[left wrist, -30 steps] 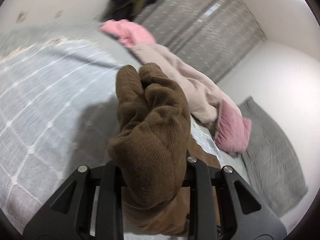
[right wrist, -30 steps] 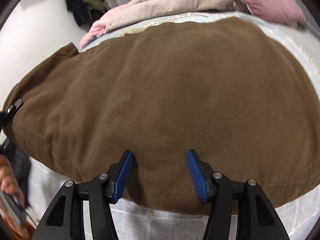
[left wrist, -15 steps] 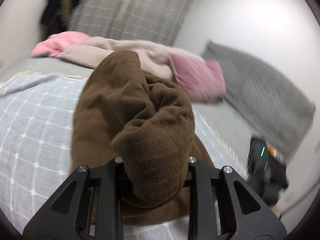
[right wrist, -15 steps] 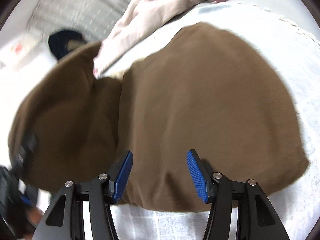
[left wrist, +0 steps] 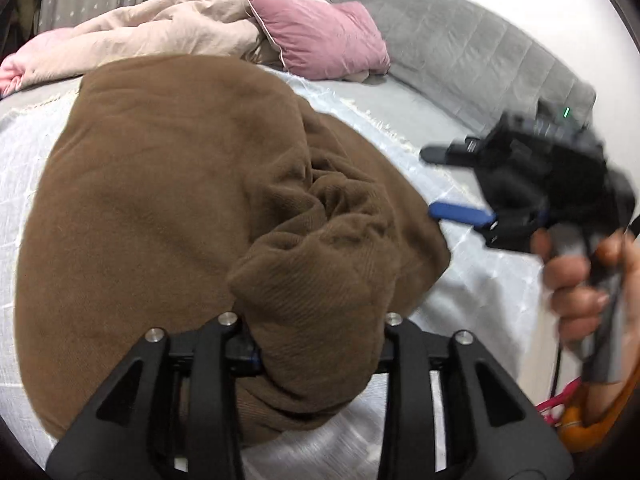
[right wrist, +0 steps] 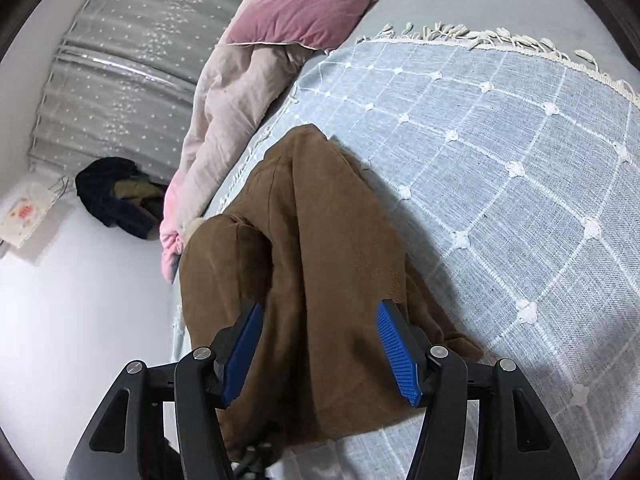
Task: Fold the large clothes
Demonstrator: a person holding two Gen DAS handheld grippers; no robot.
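A large brown garment [left wrist: 160,200] lies spread on the bed's pale blue checked blanket [left wrist: 24,152]. My left gripper [left wrist: 312,320] is shut on a bunched ribbed edge [left wrist: 320,272] of it, low over the flat part; its jaws are opening and the cloth still fills the gap. In the right wrist view my right gripper [right wrist: 320,340] stands open above a folded edge of the brown garment [right wrist: 320,220], both blue pads [right wrist: 396,348] bare. The left wrist view shows that right gripper [left wrist: 428,183] beside the garment's right edge, held by a hand [left wrist: 576,280], with nothing between its fingers.
A pink pillow [left wrist: 320,40] and a beige duvet [left wrist: 160,28] lie at the bed's far side, with a grey padded headboard [left wrist: 460,52] behind. The blanket [right wrist: 500,160] has a fringed edge. Dark clothes [right wrist: 112,196] hang on the white wall near grey curtains [right wrist: 120,60].
The left gripper swung right and down, carrying the bunched edge over onto the flat brown cloth. The right gripper slid to the garment's edge, rolled, and came into the left view.
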